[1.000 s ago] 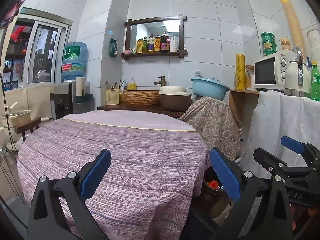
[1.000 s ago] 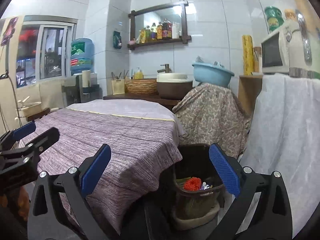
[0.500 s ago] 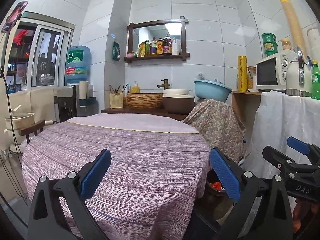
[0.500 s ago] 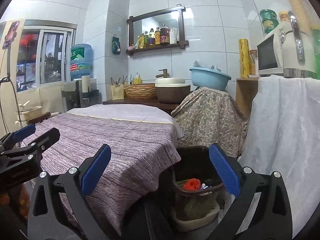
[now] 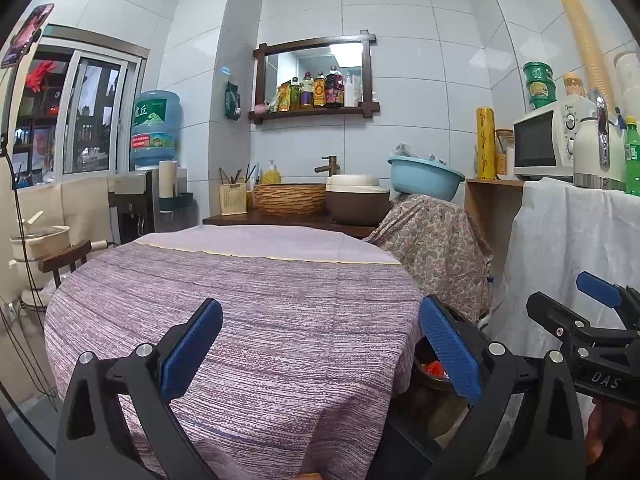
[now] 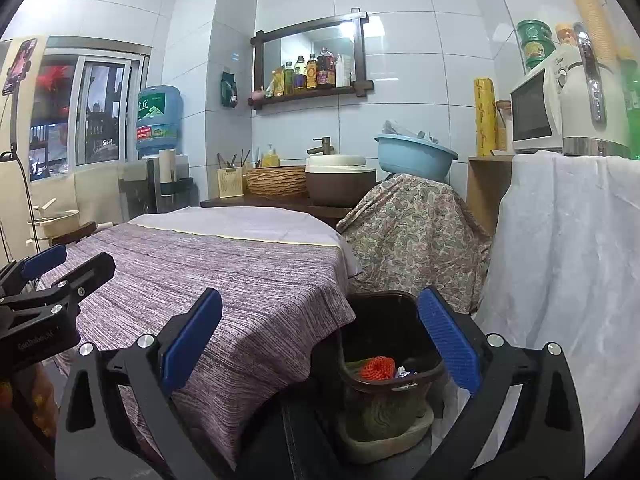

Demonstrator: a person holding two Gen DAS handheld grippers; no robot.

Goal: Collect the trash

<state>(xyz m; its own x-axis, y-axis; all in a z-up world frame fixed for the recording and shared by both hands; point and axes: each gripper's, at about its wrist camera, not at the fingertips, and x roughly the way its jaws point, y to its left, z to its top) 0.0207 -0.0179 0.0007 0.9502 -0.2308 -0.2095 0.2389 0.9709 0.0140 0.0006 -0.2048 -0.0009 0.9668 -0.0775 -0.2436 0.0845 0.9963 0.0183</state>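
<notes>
Trash, a crumpled orange-red net (image 6: 376, 367) beside small scraps, lies inside the dark brown plastic bin (image 6: 394, 382) just beside the purple-clothed round table (image 5: 248, 300). Left gripper (image 5: 318, 346) and right gripper (image 6: 318, 344) both gape wide, empty.

Walls: large pale glossy tiles (image 5: 400, 12). A dark wood-framed mirror with shelf (image 5: 316, 76) hangs on the back wall, bottles standing on the shelf. Below it, a dark wooden vanity (image 5: 280, 220) carries a basin and a woven basket (image 5: 290, 198). At left, a sliding window (image 5: 84, 116); beside it, a water dispenser (image 5: 154, 132). A white microwave (image 5: 548, 142) sits at right.
</notes>
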